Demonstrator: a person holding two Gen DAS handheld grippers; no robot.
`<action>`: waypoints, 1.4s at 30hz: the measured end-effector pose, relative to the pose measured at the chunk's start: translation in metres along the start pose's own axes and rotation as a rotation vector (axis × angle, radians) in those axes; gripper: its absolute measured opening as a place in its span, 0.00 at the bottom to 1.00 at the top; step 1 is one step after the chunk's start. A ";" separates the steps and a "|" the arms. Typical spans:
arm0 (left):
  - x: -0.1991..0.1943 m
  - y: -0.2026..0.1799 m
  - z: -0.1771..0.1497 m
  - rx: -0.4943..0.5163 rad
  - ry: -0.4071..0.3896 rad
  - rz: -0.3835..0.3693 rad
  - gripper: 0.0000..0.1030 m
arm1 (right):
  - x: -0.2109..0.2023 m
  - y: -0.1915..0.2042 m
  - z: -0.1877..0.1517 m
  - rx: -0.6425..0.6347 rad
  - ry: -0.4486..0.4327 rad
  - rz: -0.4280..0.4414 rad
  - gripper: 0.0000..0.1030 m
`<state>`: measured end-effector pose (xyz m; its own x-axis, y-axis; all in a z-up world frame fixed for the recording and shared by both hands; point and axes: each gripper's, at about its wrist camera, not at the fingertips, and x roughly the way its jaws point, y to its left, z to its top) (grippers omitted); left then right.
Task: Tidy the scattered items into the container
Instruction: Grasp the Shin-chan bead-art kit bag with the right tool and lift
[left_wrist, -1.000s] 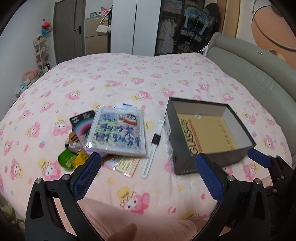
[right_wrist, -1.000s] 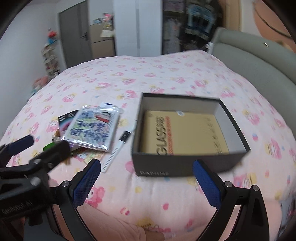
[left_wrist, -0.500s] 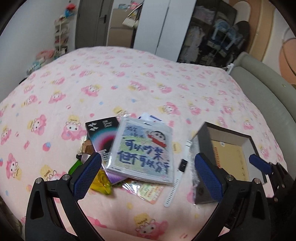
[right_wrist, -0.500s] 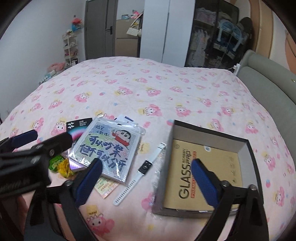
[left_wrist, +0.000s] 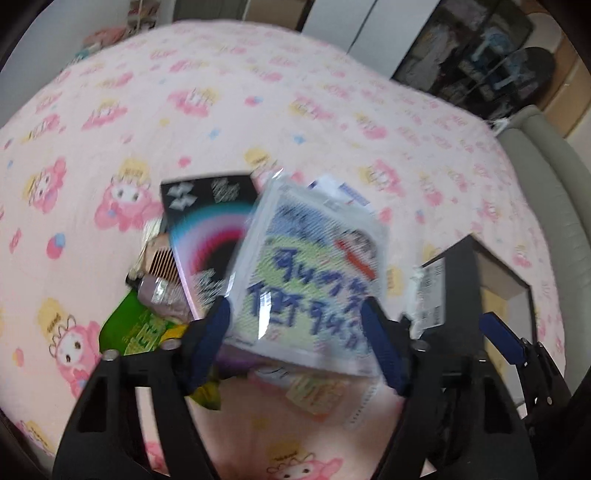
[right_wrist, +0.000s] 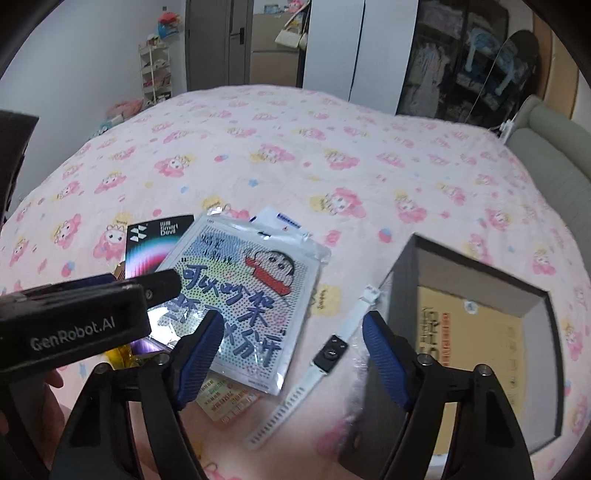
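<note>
A clear packet with a cartoon bead picture (right_wrist: 251, 295) lies on a pile on the pink bedspread, over a black card box (right_wrist: 155, 240). A white watch (right_wrist: 328, 354) lies between the pile and the dark grey box (right_wrist: 402, 288), which holds a tan "GLASS" pack. My right gripper (right_wrist: 291, 328) hovers over the packet's corner and the watch; its jaws are closing and touch neither. My left gripper (left_wrist: 295, 314) hangs low over the blurred packet (left_wrist: 314, 273), jaws closing, with the packet's near end between them but not visibly pressed. A green sachet (left_wrist: 125, 328) and a comb (left_wrist: 162, 258) lie left of it.
The bedspread (right_wrist: 295, 147) stretches far back. A grey padded headboard (right_wrist: 546, 147) runs along the right. Wardrobes, a door and a small shelf stand beyond the bed. A hand (right_wrist: 51, 380) holds the left gripper's body (right_wrist: 74, 325) at the right wrist view's left edge.
Both grippers have swung left and sunk toward the pile, so the box now sits at the right edge. Both pairs of jaws have narrowed. The left wrist view has rolled and blurred.
</note>
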<state>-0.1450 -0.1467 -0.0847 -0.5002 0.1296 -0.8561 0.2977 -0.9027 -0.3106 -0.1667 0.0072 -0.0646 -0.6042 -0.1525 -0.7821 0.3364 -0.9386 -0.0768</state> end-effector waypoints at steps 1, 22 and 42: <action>0.005 0.005 -0.001 -0.016 0.017 0.000 0.63 | 0.008 0.000 -0.001 0.004 0.018 0.008 0.63; 0.038 0.031 0.009 -0.170 0.070 0.065 0.47 | 0.083 -0.014 -0.039 0.152 0.211 0.248 0.47; 0.029 0.003 0.011 0.018 0.056 0.118 0.57 | 0.066 -0.006 -0.038 0.056 0.159 0.251 0.51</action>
<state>-0.1673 -0.1501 -0.1056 -0.4162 0.0448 -0.9082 0.3369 -0.9201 -0.1998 -0.1811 0.0144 -0.1397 -0.3850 -0.3353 -0.8599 0.4178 -0.8941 0.1615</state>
